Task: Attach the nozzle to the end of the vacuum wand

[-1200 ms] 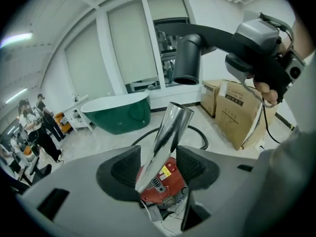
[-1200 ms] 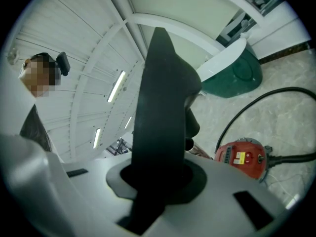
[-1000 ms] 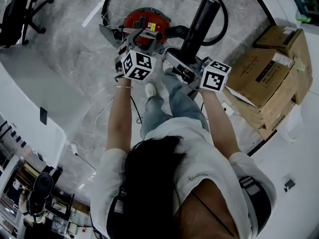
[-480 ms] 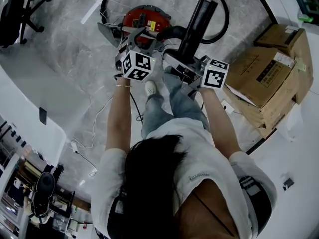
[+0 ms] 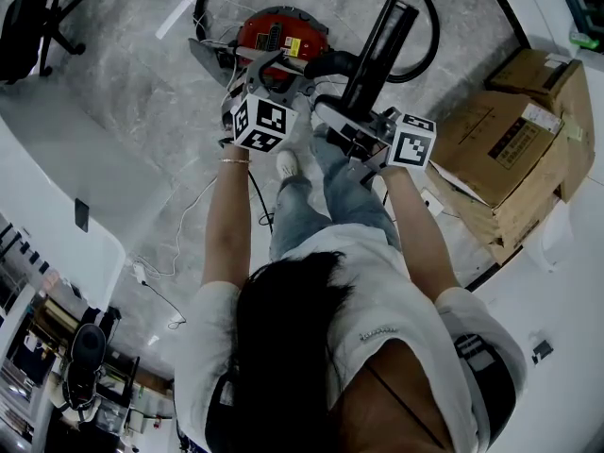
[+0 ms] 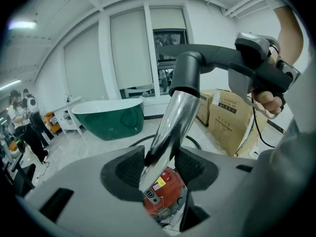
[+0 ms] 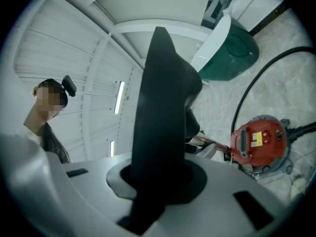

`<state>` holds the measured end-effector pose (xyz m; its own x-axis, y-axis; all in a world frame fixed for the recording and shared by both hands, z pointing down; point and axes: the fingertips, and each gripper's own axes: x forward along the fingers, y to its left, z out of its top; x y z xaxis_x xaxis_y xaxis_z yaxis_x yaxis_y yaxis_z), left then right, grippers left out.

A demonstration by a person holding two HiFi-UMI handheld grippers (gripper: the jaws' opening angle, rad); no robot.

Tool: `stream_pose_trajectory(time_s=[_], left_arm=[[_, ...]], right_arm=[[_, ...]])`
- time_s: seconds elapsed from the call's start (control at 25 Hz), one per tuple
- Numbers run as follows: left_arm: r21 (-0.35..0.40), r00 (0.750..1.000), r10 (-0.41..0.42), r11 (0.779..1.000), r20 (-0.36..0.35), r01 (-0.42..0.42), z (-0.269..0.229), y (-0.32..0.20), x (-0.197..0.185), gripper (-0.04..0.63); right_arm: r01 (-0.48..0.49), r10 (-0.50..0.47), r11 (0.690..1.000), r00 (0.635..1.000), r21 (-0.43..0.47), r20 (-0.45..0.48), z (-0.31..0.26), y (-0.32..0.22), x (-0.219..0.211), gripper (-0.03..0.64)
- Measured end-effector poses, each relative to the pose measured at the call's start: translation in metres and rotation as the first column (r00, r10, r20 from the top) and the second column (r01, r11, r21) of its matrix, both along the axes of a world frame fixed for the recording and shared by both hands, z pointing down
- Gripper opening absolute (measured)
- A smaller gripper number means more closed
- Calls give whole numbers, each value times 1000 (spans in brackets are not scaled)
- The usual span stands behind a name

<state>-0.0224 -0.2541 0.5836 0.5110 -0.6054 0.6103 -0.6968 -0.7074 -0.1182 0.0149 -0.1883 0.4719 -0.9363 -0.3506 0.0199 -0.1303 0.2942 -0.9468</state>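
In the head view, the person held both tools out over the grey floor (image 5: pixel 123 92). The left gripper (image 5: pixel 274 72) was near the red vacuum (image 5: pixel 281 34), and the right gripper (image 5: pixel 351 116) was just to its right. The black nozzle (image 5: pixel 382 41) reached from the right gripper toward the far side, inside the loop of the hose (image 5: pixel 432 41). Cardboard boxes (image 5: pixel 514 135) lay to the right.

In the left gripper view, the jaws had just been closing, and their pads (image 6: pixel 129 169) pressed on the chrome wand (image 6: pixel 168 122). The wand rose between them to a dark collar (image 6: pixel 187 75). A green bathtub (image 6: pixel 106 117) stood at the far left.

In the right gripper view, the jaws were clamped on the nozzle, which stood up between them and filled the middle. Whether it met the wand's end could not be told.
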Motion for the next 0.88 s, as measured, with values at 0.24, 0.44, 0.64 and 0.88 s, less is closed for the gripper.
stream_pose_trajectory(time_s=[0.24,0.44,0.64,0.88], left_arm=[[-6,1000,5,1000,-17,-5,0,0,1,190],[-29,999,4,1000,-43,-5,2,0,2,195],[-42,999,17,999,-45,-18,2,0,2,196],[-50,999,14,999,-39,-16,1,2,2,196]], right_arm=[[30,-30,1000,999,-7,30,0,3,-3,78],[66,-66,998,998,-2,8,3,10,-7,77],[80,-79,997,996,18,-38,5,13,-10,77],[131,-124,990,985,50,-118,10,24,-18,74]])
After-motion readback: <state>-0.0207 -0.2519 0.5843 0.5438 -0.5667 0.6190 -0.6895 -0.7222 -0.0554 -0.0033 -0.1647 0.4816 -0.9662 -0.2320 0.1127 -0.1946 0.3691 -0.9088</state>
